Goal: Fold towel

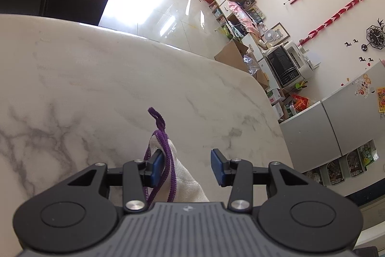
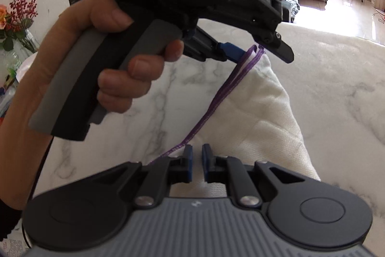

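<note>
The right gripper [image 2: 196,160] is sitting nearest the lens, its 2 blue pads almost together with a slim gap; whether towel is nipped there I cannot tell. The towel [image 2: 269,112] is running from that gripper up to the left gripper [image 2: 255,49], doubled along its purple hem [image 2: 211,107]. In its own view the left gripper [image 1: 187,166] is standing spread, the towel corner [image 1: 185,172] lying against 1 pad [image 1: 156,168]. A fold appears underway above the marble table [image 1: 96,69]; flattening remains.
</note>
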`<state>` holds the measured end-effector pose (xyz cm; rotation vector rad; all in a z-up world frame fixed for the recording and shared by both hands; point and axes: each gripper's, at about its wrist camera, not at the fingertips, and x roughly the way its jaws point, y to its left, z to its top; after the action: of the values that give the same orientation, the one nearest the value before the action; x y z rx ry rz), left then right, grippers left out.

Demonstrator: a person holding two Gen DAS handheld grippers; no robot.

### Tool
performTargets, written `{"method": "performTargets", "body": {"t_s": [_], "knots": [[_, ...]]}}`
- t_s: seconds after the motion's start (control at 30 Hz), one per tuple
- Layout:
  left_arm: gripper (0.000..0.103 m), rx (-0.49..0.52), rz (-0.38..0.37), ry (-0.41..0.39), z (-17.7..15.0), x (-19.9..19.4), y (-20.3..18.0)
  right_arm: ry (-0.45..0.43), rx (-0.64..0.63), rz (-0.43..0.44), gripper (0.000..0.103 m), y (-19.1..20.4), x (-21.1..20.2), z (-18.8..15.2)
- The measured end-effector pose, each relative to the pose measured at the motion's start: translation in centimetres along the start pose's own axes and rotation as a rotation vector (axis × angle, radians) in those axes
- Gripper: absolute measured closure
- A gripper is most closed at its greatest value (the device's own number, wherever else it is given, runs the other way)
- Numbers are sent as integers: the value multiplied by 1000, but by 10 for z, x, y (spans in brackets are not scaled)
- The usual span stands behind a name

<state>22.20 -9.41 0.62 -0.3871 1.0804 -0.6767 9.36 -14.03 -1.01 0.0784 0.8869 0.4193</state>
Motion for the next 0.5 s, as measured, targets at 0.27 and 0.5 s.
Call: {"method": "performTargets", "body": {"t_s": [0.27,0.5], "knots": [[60,-17,-26,31,4,20,3,7,-35,15,92,6,1,-4],[60,-9,-52,23,2,29,10,-8,-40,7,89,8,-1,-3]]}}
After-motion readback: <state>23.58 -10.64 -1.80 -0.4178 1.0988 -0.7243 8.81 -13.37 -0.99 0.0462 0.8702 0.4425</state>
